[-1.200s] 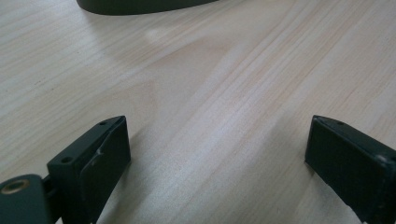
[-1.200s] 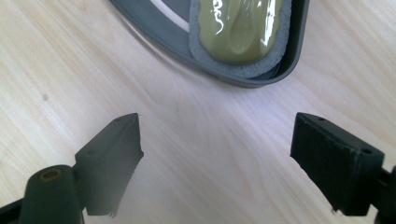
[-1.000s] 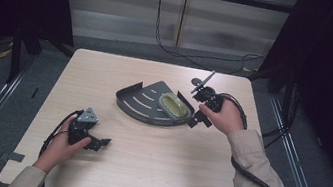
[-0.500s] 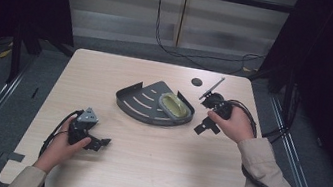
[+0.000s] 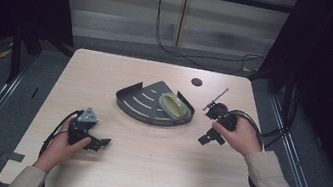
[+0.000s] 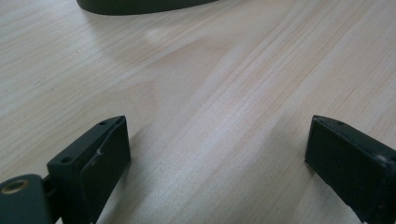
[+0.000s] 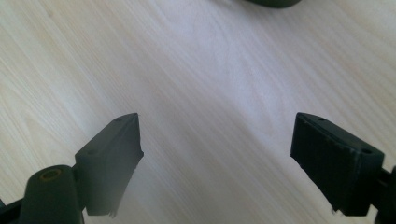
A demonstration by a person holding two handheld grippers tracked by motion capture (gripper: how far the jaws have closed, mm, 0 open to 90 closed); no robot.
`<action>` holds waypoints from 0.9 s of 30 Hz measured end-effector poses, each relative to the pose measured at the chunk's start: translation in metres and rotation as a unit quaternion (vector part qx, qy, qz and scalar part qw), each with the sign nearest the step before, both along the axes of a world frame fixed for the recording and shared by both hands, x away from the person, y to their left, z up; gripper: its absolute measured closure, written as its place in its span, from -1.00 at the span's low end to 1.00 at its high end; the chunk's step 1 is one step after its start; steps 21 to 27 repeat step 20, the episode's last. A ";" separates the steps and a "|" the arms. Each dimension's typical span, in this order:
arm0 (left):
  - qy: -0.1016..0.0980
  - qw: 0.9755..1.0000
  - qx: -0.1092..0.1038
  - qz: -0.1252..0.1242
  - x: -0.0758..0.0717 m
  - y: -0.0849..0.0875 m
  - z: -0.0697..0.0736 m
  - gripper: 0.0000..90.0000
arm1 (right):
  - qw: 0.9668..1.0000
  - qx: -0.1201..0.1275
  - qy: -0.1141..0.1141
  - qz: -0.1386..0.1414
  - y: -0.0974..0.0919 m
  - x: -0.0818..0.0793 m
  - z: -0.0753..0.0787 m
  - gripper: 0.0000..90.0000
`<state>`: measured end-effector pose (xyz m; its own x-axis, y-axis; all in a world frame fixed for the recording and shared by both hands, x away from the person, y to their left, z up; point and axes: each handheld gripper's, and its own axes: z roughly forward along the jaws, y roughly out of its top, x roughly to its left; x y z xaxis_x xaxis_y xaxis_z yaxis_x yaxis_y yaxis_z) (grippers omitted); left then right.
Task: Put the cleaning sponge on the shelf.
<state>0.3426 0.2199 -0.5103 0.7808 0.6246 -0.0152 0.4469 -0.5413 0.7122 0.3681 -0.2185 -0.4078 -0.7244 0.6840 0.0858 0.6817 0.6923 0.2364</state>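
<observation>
Right gripper sitting mid-right of the high view, just right of the tray, spread wide with nothing between the jaws. Same story in the right gripper view: bare table in the gap, tray edge peeking in at the top. Left gripper parked lower left, also wide open and empty, well apart from the tray. Tray itself dead centre, with the green piece tucked in its right corner.

Probably a reach for that green piece next. Would come in from the right, go over the tray wall rather than through it, line both jaws across the short side, then close gently. Could pin the tray with the left if it slides.
</observation>
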 end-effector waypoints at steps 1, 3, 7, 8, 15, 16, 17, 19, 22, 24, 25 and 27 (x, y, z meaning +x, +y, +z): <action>0.000 1.000 0.000 0.000 0.000 0.000 0.000 -0.86 | 1.000 -0.003 -0.001 0.003 -0.001 -0.002 -0.002 -0.64; 0.000 1.000 0.001 0.001 0.000 0.000 0.000 -0.86 | 1.000 -0.002 -0.001 0.003 -0.003 -0.007 -0.006 -0.64; 0.000 1.000 0.002 0.000 0.000 0.000 0.000 -0.86 | 1.000 0.015 0.001 -0.004 -0.007 -0.015 -0.012 -0.64; 0.000 1.000 0.001 0.000 0.000 0.000 0.000 -0.86 | 1.000 0.015 -0.002 -0.002 -0.009 -0.018 -0.015 -0.64; 0.000 1.000 0.002 0.000 0.000 0.000 0.000 -0.86 | 1.000 0.000 -0.023 -0.008 -0.018 -0.037 -0.033 -0.64; 0.000 1.000 0.002 0.000 0.000 0.000 0.000 -0.86 | 1.000 -0.001 -0.028 -0.006 -0.018 -0.039 -0.036 -0.64; 0.000 1.000 0.002 0.000 0.000 0.000 0.000 -0.86 | 0.999 0.007 -0.030 -0.008 -0.019 -0.040 -0.039 -0.66; 0.000 1.000 0.002 0.000 0.000 0.000 0.000 -0.86 | 0.999 0.037 -0.018 -0.032 -0.019 -0.041 -0.045 -0.67; 0.000 1.000 0.002 0.000 0.000 0.000 0.000 -0.86 | 0.999 0.037 -0.018 -0.032 -0.019 -0.041 -0.045 -0.67; 0.000 1.000 0.002 0.000 0.000 0.000 0.000 -0.86 | 0.999 0.037 -0.018 -0.032 -0.019 -0.041 -0.045 -0.67; 0.000 1.000 0.002 0.000 0.000 0.000 0.000 -0.86 | 0.999 0.037 -0.018 -0.032 -0.019 -0.041 -0.045 -0.67; 0.000 1.000 0.002 0.000 0.000 0.000 0.000 -0.86 | 0.999 0.037 -0.018 -0.032 -0.019 -0.041 -0.045 -0.67</action>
